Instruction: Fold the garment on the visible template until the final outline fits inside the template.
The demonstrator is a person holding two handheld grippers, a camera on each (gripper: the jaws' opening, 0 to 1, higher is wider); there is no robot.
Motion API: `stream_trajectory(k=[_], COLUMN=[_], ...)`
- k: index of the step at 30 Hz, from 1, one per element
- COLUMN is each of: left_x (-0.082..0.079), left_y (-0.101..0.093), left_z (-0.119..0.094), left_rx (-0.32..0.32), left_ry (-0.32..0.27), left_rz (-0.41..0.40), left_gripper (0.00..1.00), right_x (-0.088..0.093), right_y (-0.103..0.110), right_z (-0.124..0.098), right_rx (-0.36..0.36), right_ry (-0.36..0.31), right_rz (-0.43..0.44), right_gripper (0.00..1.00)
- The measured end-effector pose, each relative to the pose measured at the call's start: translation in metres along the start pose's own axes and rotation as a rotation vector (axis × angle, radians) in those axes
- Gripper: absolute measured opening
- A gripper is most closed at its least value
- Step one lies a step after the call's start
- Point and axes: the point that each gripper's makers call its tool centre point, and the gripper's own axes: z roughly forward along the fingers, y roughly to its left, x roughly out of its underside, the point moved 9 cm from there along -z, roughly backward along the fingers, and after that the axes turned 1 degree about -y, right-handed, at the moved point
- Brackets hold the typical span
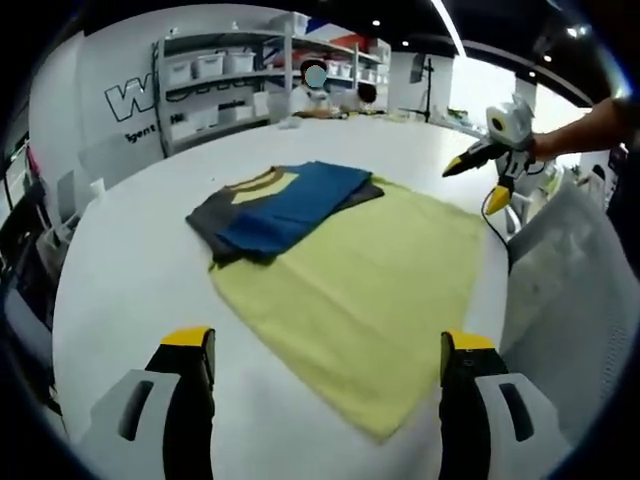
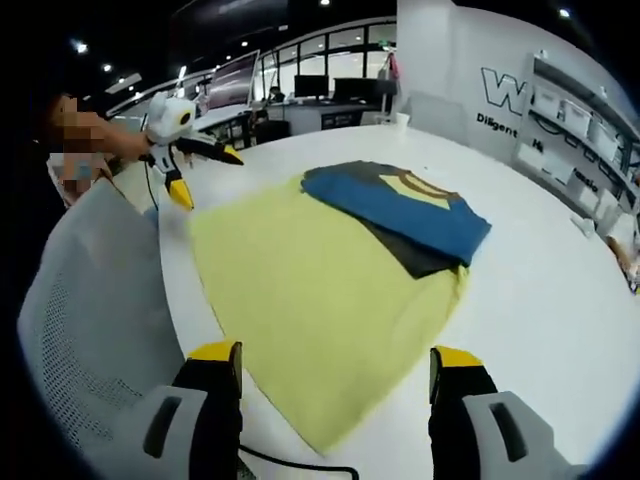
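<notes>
A folded garment (image 1: 285, 205), blue on top with grey beneath and a yellow collar patch, lies over the far corner of the yellow template cloth (image 1: 370, 290); part of it rests on the bare table. My left gripper (image 1: 325, 345) is open above the template's near edge, holding nothing. In the right gripper view the garment (image 2: 400, 210) sits at the far end of the template (image 2: 300, 290), and my right gripper (image 2: 335, 352) is open over the near corner. Each gripper shows in the other's view, held up beside the table: the right gripper (image 1: 478, 183), the left gripper (image 2: 205, 175).
The round white table (image 1: 130, 280) has bare surface around the cloth. A grey mesh chair back (image 1: 570, 300) (image 2: 90, 320) stands against the table edge near me. Shelves with white bins (image 1: 220, 80) line the far wall. A dark cable (image 2: 300, 465) runs by my right jaws.
</notes>
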Motion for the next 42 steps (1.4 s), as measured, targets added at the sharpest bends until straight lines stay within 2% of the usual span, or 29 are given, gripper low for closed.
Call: stream_trajectory(k=[6, 12, 20, 25, 29, 34, 39, 42], left_x=[0.010, 0.020, 0.027, 0.031, 0.034, 0.037, 0.039, 0.039], left_y=[-0.007, -0.014, -0.021, -0.023, -0.024, -0.022, -0.018, -0.017], left_z=[-0.002, -0.007, -0.011, -0.013, -0.014, -0.015, -0.016, -0.016], left_rx=[0.014, 0.028, 0.056, 0.085, 0.115, 0.137, 0.153, 0.169], left_ry=[0.026, 0.045, 0.056, 0.065, 0.092, 0.117, 0.166, 0.172], left_rz=[0.030, 0.050, 0.100, 0.131, 0.226, 0.279, 0.351, 0.358], left_gripper=[0.97, 0.95, 0.89, 0.80, 0.71, 0.55, 0.48, 0.44], right_x=[0.016, 0.033, 0.042, 0.042, 0.041, 0.038, 0.036, 0.034], right_y=[0.005, 0.011, 0.014, 0.012, 0.011, 0.009, 0.006, 0.004], right_z=[-0.006, -0.009, -0.014, -0.014, -0.013, -0.012, -0.010, -0.010], right_rx=[0.003, -0.005, -0.017, -0.024, -0.042, -0.057, -0.078, -0.086], right_ry=[0.018, 0.051, 0.074, 0.083, 0.101, 0.116, 0.138, 0.143], right_rz=[-0.015, -0.023, -0.061, -0.089, -0.135, -0.184, -0.237, -0.255], right_gripper=[0.72, 0.65, 0.57, 0.54, 0.52, 0.50, 0.47, 0.47])
